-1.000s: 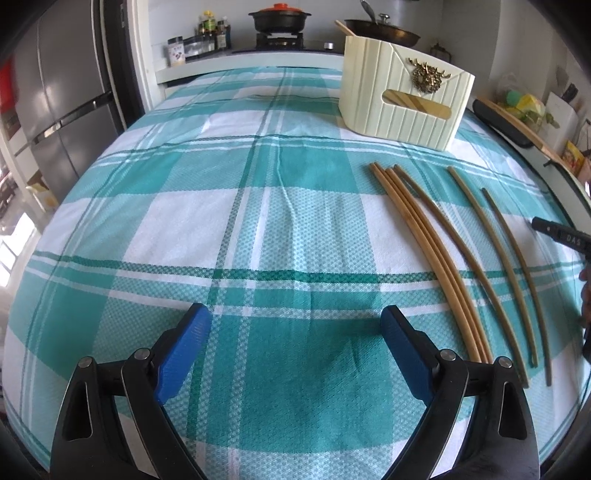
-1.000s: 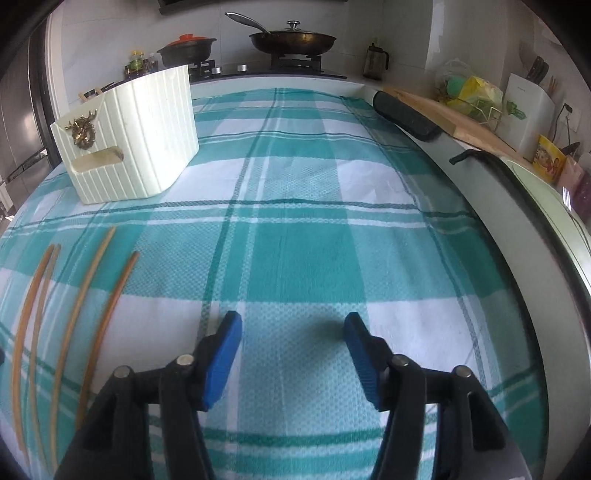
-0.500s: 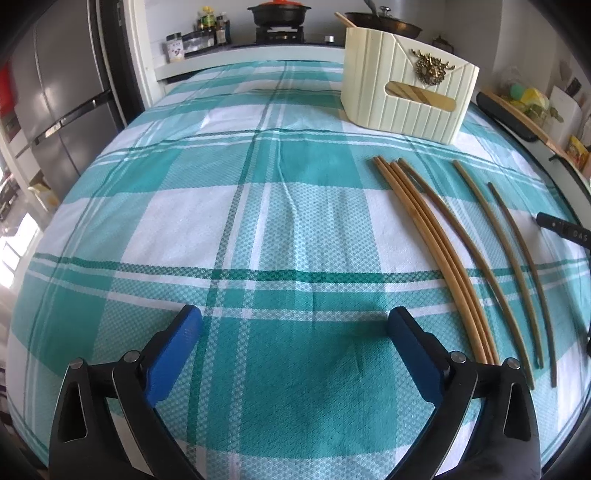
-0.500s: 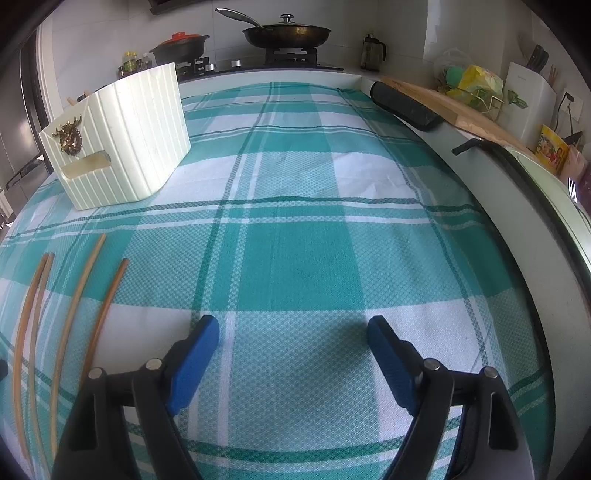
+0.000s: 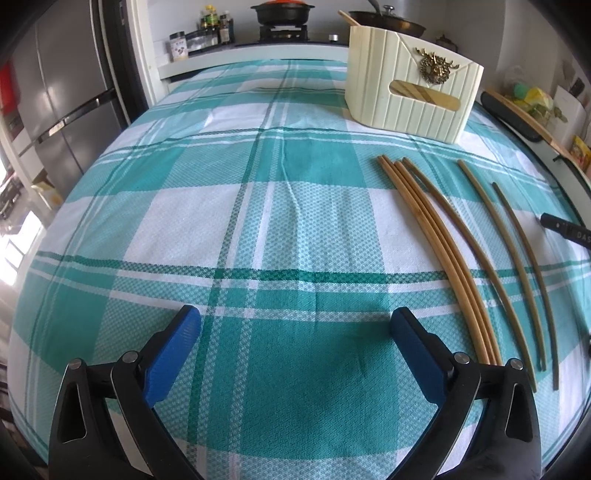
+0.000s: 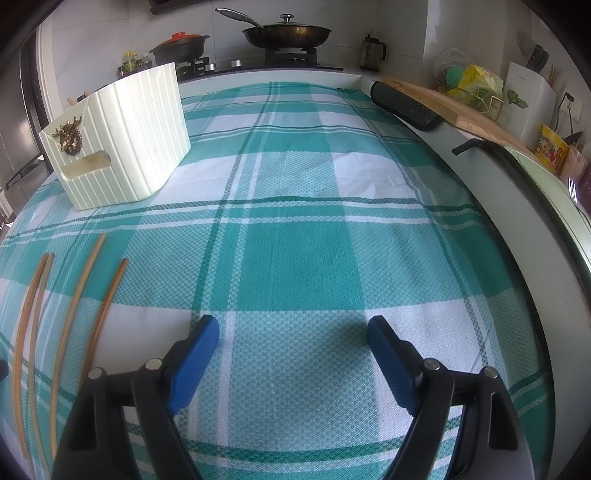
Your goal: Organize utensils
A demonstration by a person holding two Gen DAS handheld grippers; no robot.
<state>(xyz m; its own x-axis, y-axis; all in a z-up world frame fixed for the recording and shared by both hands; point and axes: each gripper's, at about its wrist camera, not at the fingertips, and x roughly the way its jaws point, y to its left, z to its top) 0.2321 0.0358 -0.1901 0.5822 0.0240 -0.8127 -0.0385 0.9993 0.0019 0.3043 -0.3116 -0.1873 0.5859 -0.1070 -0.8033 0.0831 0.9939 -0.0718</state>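
Observation:
Several wooden chopsticks (image 5: 443,251) lie side by side on the teal plaid tablecloth (image 5: 258,221), right of my left gripper (image 5: 295,328). Two darker ones (image 5: 517,258) lie further right. A cream ribbed holder box (image 5: 410,96) stands behind them with wooden utensils inside. My left gripper is open and empty above the cloth. In the right wrist view my right gripper (image 6: 293,328) is open and empty, with the chopsticks (image 6: 70,306) to its left and the box (image 6: 122,136) at the far left.
A stove with a pan (image 6: 288,33) and a pot (image 6: 181,44) is at the back. A black roll (image 6: 404,105) and a wooden board (image 6: 450,107) lie along the table's right edge. A fridge (image 5: 55,96) stands to the left. The right gripper's tip (image 5: 565,230) shows at the left view's right edge.
Both grippers' jaws have opened wider. The left view has shifted slightly forward toward the box.

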